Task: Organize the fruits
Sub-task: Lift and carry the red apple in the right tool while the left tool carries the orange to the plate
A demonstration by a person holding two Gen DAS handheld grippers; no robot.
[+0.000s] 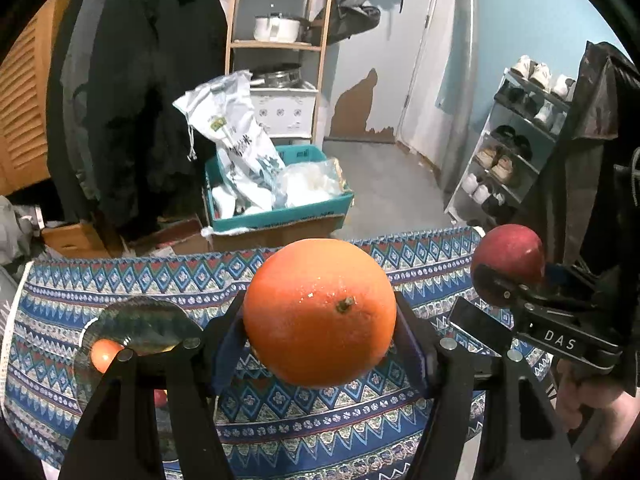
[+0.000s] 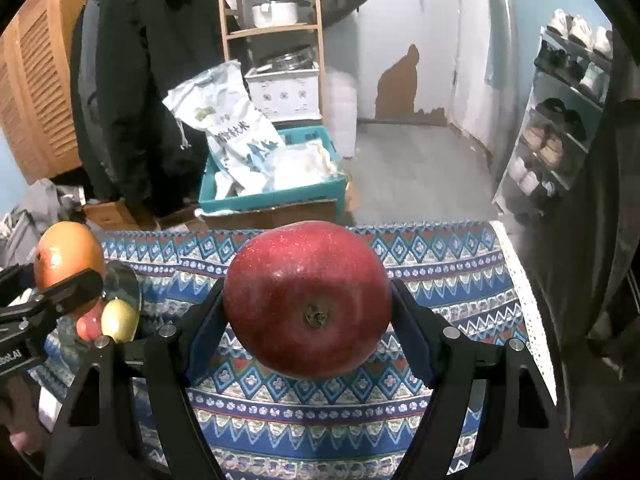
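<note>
The left tool [image 1: 320,320] gripped the orange [image 1: 319,312], the right tool [image 2: 308,312] the apple [image 2: 307,298]; best lowered gently toward the ten-o'clock glass bowl [image 1: 136,320].

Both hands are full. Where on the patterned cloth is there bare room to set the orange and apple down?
The patterned cloth is bare across its middle and right, up to the white edging. The left is crowded: the glass dish already holds small fruits. The orange and apple are each clamped in a hand-held gripper.
</note>
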